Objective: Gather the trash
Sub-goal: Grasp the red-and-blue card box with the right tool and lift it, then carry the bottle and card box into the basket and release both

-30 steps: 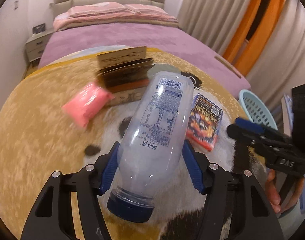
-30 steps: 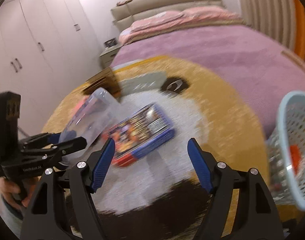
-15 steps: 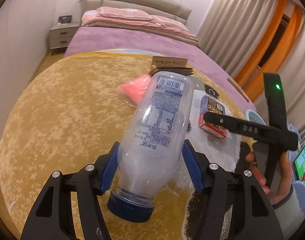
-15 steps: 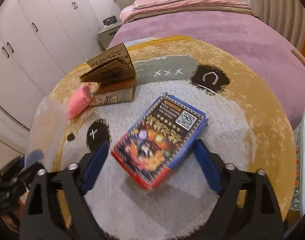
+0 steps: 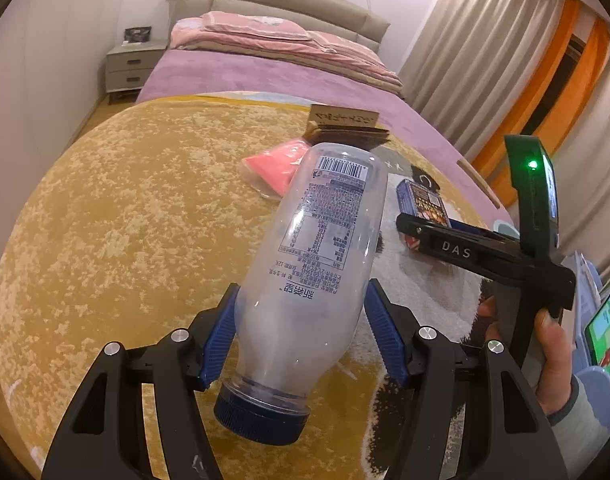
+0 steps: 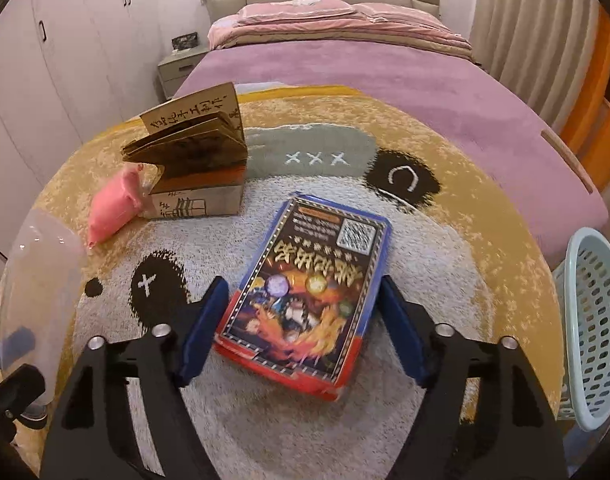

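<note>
My left gripper is shut on a clear plastic bottle with a blue cap, held above the round rug. The bottle also shows at the left edge of the right wrist view. My right gripper is open, its blue pads on either side of a blue and red snack box lying on the rug; I cannot tell if they touch it. The box also shows in the left wrist view, behind my right gripper's body. A pink packet and a brown cardboard box lie farther back.
A light blue plastic basket stands at the rug's right edge. A purple bed lies behind the rug, white wardrobes to the left, a nightstand beside the bed. Curtains hang at right.
My right gripper has moved forward and down until its open fingers straddle the snack box. My left gripper has swung left and lifted, still holding the bottle.
</note>
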Demonstrator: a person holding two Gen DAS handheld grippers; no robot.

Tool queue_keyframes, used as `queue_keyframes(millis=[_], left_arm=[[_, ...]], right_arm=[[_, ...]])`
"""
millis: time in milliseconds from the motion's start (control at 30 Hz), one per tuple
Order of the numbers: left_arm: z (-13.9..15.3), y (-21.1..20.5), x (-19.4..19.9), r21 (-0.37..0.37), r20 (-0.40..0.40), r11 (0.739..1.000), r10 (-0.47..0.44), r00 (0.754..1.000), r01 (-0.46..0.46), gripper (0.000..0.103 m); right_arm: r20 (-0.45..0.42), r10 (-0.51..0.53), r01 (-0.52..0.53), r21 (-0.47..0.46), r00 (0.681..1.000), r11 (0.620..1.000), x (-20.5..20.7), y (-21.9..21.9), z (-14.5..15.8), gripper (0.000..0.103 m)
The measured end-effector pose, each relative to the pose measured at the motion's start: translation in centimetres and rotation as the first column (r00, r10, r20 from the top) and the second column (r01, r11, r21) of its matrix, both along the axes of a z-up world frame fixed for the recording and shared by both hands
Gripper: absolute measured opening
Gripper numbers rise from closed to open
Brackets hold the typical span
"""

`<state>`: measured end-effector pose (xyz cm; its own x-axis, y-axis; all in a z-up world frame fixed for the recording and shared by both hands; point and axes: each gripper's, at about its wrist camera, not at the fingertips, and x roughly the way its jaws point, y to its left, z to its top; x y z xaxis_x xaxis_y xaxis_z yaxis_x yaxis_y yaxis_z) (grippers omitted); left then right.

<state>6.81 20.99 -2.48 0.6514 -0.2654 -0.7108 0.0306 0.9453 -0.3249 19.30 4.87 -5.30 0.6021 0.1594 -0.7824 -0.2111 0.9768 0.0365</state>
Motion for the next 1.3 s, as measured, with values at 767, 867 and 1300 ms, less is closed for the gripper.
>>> queue_keyframes(millis=[767, 867, 1300], left_arm=[[4.4, -16.9, 4.6, 0.073, 0.081, 0.958, -0.284, 0.955, 0.278, 0.060], [5.1, -20.2, 6.0, 0.074, 0.087, 0.943, -0.330, 0.940, 0.324, 0.060], [5.4, -33.7, 10.9, 0.064, 0.075, 0.870, -0.493, 0.867, 0.490, 0.060]], right_arm=[[0.190, -0.236, 0.202, 0.185, 0.953, 0.962, -6.2, -19.1, 7.8, 0.063], [0.206, -0.295, 0.255, 0.201, 0.933, 0.946, -6.7, -22.6, 8.5, 0.063], [0.131, -0.503, 0.465, 0.241, 0.854, 0.852, -6.2, -34.4, 6.8, 0.063]])
